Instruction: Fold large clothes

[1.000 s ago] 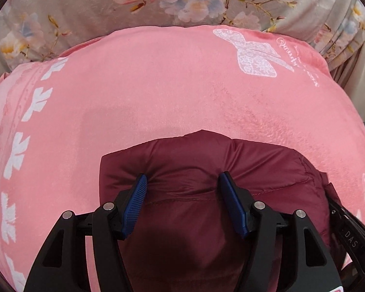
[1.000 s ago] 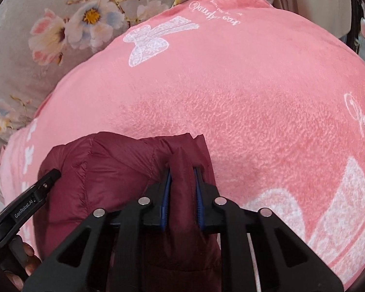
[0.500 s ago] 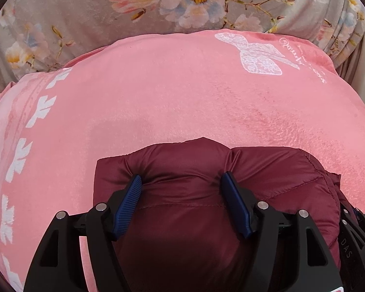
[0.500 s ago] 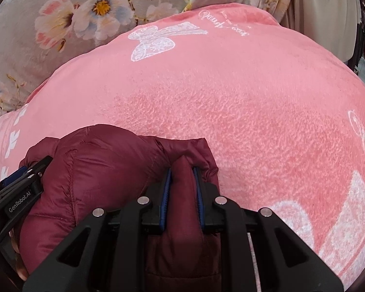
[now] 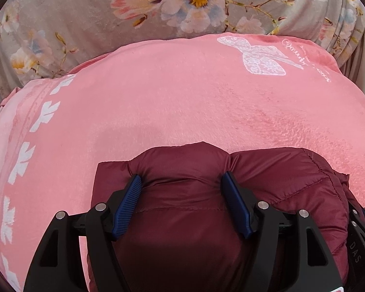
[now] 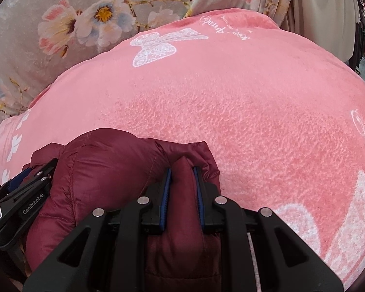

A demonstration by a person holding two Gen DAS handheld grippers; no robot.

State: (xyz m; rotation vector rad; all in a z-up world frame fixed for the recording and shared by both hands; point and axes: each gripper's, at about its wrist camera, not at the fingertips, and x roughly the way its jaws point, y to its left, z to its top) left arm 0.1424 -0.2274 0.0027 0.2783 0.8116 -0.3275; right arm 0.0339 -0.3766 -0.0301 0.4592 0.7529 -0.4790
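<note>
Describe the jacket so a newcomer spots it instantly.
Start at the pink blanket that fills both views, with the floral cloth behind it. On its near edge lies the jacket: a puffy, quilted maroon bundle, the only dark, shiny thing there, with both grippers on it.

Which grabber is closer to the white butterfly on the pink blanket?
Hard to call; neither is near. Both the left gripper and the right gripper hold the maroon puffer jacket, and the white butterfly lies far ahead across the pink blanket.

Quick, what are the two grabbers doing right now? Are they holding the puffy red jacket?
Left gripper: jaws wide, a thick fold of the maroon puffer jacket bulging between them.
Right gripper: shut on a ridge of the jacket.
</note>
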